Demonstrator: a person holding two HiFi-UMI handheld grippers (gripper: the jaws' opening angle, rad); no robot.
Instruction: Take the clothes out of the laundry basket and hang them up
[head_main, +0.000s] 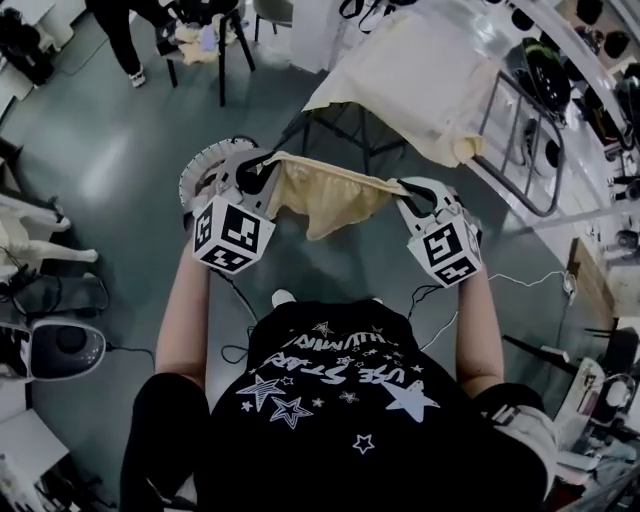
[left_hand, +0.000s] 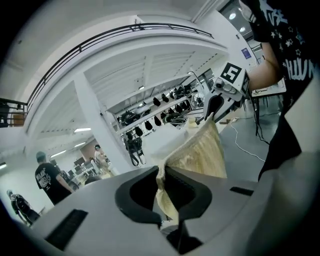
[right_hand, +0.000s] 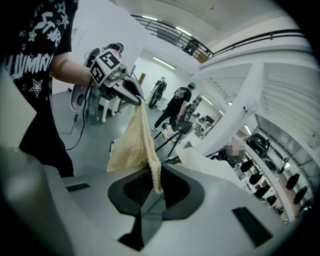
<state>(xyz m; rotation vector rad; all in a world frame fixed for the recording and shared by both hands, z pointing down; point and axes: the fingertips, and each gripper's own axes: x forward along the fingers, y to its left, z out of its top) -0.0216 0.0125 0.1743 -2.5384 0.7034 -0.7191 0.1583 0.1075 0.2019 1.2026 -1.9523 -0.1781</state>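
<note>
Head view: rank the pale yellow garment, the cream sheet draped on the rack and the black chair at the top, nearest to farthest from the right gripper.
1. Pale yellow garment: clamped in the right gripper, stretching leftward.
2. Cream draped sheet: just ahead, upper right.
3. Black chair: far across the floor, top left.

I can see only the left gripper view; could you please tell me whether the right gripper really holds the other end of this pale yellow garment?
Observer: Yes, the right gripper has its fingers shut on the garment's edge.
Operator: How does it hang between them?
Observer: Spread out from the left gripper to the right, sagging in the middle.
Operator: Where is the basket?
Observer: The white laundry basket stands on the floor, partly hidden behind the left gripper.
</note>
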